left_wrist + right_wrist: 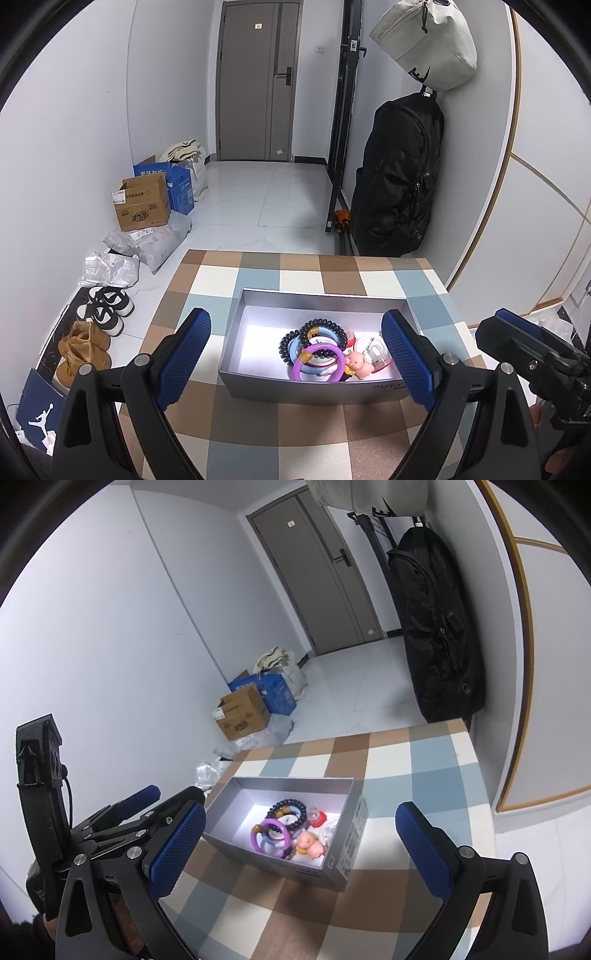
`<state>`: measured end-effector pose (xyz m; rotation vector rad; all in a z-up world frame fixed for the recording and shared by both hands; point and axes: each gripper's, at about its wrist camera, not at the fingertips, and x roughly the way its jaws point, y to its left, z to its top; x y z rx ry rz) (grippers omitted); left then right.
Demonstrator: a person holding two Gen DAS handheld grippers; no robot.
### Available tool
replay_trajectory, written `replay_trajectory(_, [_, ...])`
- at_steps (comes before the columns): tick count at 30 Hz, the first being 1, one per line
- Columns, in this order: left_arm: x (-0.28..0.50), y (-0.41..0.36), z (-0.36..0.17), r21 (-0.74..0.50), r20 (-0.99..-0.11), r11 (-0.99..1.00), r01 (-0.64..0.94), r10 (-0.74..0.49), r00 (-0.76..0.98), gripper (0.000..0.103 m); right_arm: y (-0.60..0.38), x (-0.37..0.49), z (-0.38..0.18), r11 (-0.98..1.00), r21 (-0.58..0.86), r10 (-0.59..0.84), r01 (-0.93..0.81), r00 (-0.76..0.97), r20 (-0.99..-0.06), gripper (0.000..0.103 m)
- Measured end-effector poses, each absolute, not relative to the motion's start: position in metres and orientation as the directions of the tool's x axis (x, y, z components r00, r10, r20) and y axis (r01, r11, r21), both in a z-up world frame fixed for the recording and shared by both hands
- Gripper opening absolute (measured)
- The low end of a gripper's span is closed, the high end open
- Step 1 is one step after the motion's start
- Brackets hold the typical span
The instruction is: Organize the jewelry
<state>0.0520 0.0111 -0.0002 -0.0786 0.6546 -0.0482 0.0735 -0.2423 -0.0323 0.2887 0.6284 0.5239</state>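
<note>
A grey open box (258, 387) stands on a checkered table (280, 439); it also shows in the right wrist view (347, 845). Inside lie a purple ring (318, 362), a black bead bracelet (325, 328), a blue ring (295, 350), a black coil tie (286, 345), a pink pig figure (357, 363) and white rings (369, 347). The purple ring (269, 834), bead bracelet (290, 812) and pig (312, 843) show in the right wrist view too. My left gripper (295, 358) is open and empty, just before the box. My right gripper (299, 843) is open and empty, above the box's near side.
Beyond the table are a tiled floor, cardboard boxes (142, 205), parcels (155, 240) and shoes (105, 308) at the left wall. A black bag (399, 177) hangs at the right wall, with a grey door (256, 81) at the back.
</note>
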Motion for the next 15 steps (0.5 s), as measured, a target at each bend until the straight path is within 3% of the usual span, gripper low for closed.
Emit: replay_trajectory(15, [0.0507, 0.0091, 0.0, -0.1, -0.595, 0.995, 0.019, -0.075, 0.8, 0.091, -0.2409, 0.0741, -0.034, 0.833, 0.407, 0.545, -0.375, 0.682, -0.487, 0.103])
